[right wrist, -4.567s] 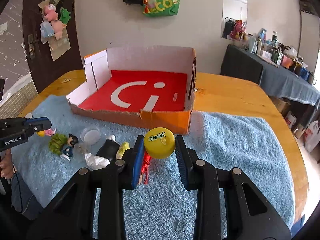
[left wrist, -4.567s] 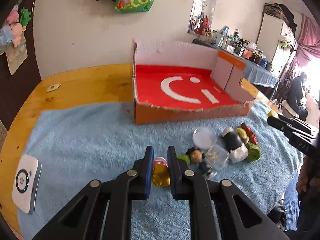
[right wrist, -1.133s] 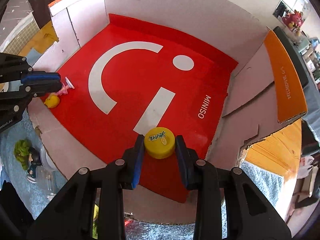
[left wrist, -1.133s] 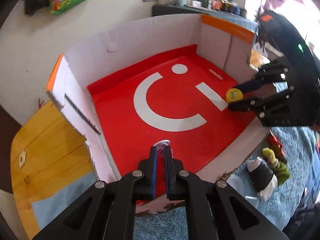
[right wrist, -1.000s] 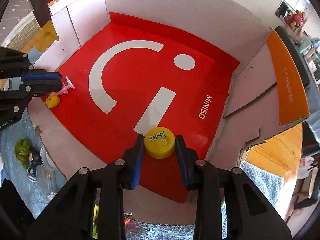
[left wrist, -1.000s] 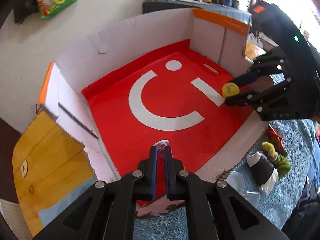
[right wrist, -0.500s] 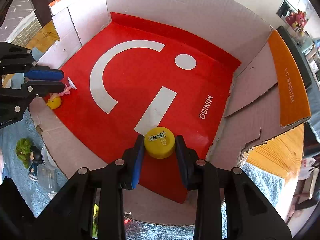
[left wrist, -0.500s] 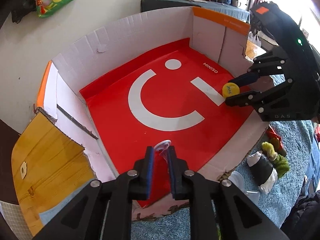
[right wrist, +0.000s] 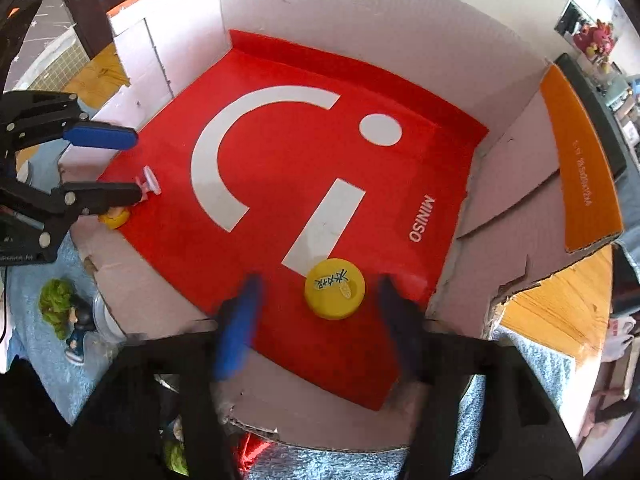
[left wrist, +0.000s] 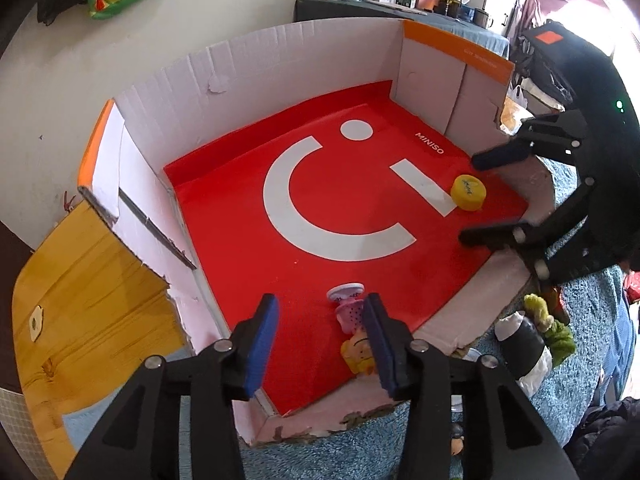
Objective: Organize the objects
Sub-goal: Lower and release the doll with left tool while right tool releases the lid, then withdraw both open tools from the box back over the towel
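The left gripper (left wrist: 320,332) is being held over the near-left corner of the cardboard box (left wrist: 304,52), its fingers (left wrist: 260,336) being spread apart at this moment. A small pink and yellow figurine (left wrist: 352,328) is lying on the red floor of the box between them, close against the right finger; whether that pad is touching it cannot be told. The right gripper (right wrist: 320,320) is being held over the near-right part of the box, its fingers (right wrist: 238,328) being opened and blurred by that motion. The yellow cap (right wrist: 335,288) is lying flat on the red floor between them, clear of both pads, just beside the end of the white bar printed there. The box is resting on a blue towel (left wrist: 592,320) spread over the wooden tabletop (left wrist: 92,280). Outside the near wall of the box, further toys (left wrist: 528,340) are lying on the towel.
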`<state>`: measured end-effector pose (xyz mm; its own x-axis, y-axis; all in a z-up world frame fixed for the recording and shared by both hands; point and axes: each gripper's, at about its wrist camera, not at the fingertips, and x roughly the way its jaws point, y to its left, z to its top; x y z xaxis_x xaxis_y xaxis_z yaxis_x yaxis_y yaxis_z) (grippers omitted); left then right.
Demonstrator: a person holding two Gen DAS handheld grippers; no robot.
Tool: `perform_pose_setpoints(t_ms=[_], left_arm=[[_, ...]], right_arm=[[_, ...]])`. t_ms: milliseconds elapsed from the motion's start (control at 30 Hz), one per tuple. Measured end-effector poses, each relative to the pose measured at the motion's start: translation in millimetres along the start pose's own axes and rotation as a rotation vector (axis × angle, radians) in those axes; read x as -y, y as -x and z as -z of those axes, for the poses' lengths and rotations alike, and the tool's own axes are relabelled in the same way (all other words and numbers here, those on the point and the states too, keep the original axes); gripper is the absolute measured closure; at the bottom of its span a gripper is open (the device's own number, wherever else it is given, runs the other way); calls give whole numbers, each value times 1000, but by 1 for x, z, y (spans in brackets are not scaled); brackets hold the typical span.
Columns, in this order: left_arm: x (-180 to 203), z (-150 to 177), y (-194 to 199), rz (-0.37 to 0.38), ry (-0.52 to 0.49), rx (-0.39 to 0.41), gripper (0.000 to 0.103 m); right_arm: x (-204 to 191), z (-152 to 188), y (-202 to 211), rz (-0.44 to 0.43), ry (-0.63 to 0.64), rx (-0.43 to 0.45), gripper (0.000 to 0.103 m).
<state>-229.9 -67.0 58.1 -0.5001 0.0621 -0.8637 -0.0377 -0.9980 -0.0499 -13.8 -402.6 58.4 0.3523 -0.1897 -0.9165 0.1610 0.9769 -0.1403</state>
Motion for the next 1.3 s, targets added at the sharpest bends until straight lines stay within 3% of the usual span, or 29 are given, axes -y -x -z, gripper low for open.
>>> perform_pose_setpoints(t_ms=[133, 1000, 1233, 1300], left_arm=[[0, 1, 0, 0, 10, 5, 46], [5, 1, 5, 0, 29, 33, 45], [6, 2, 32, -64, 76, 132, 44], [8, 4, 47, -94, 97, 185, 35]], right_arm=[[1, 1, 0, -11, -14, 7, 19], [-15, -17, 4, -20, -14, 36, 19], [0, -13, 31, -30, -71, 152, 19], [-7, -18, 43, -23, -85, 198, 19]])
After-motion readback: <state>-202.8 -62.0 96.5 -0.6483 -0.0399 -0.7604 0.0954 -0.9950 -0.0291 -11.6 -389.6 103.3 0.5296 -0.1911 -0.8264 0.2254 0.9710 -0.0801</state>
